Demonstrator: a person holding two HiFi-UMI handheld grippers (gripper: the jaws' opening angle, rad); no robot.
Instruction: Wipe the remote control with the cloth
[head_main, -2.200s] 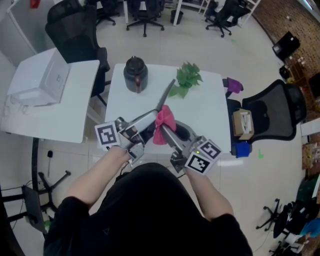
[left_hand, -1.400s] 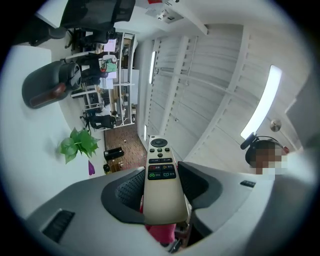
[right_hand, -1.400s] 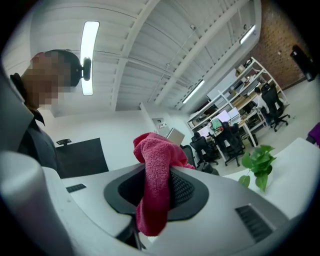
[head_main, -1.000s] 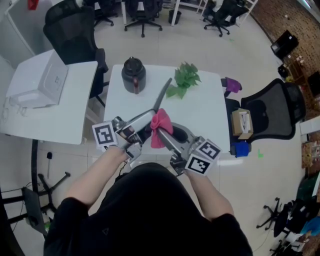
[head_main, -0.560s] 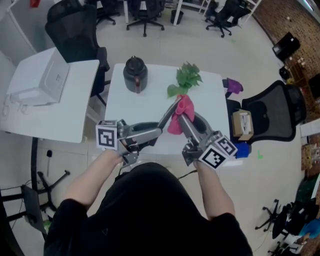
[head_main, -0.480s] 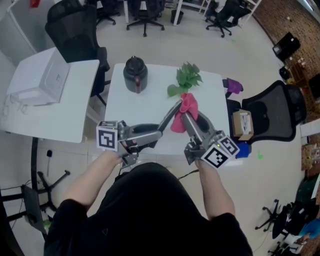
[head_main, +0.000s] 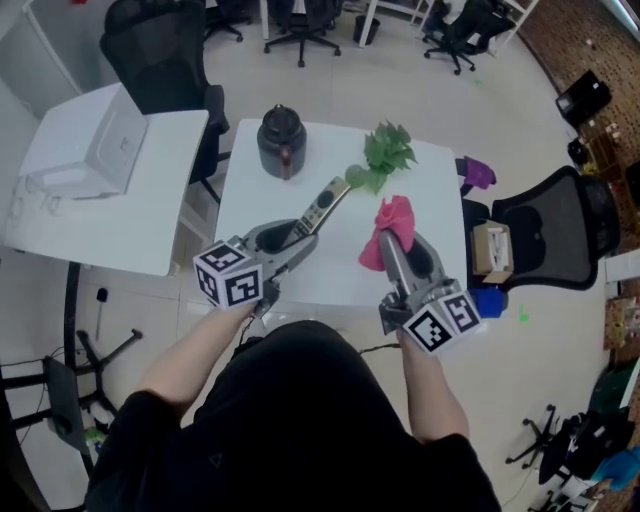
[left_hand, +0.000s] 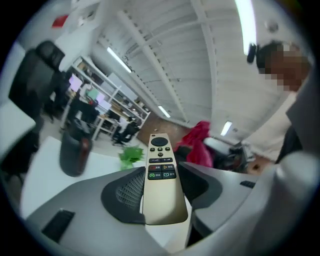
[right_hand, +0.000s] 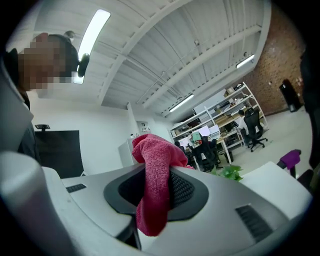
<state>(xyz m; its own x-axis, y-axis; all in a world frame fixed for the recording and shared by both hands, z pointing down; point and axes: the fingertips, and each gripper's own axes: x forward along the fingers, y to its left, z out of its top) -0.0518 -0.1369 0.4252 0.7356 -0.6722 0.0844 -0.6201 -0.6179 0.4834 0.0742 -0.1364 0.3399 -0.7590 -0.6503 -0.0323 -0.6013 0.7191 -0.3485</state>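
A slim gold remote control (head_main: 320, 207) (left_hand: 160, 176) with dark buttons sticks out from my left gripper (head_main: 291, 234) (left_hand: 162, 200), whose jaws are shut on its lower end. It points up and away over the white table (head_main: 330, 255). My right gripper (head_main: 395, 246) (right_hand: 157, 192) is shut on a pink-red cloth (head_main: 388, 228) (right_hand: 156, 175) that bunches above the jaws and hangs below them. In the head view the cloth is held to the right of the remote, a clear gap apart. The left gripper view shows the cloth (left_hand: 199, 146) behind the remote's tip.
A dark kettle (head_main: 280, 142) (left_hand: 75, 150) stands at the table's far left and a green plant sprig (head_main: 385, 155) (left_hand: 131, 155) lies at the far middle. A black office chair (head_main: 545, 235) is right of the table, with a purple thing (head_main: 478, 172) near it. A second white desk (head_main: 95, 190) stands at left.
The cloth and remote were touching a second ago. My right gripper has since carried the cloth away to the right, and my left gripper has swung the remote leftward; the two are now apart.
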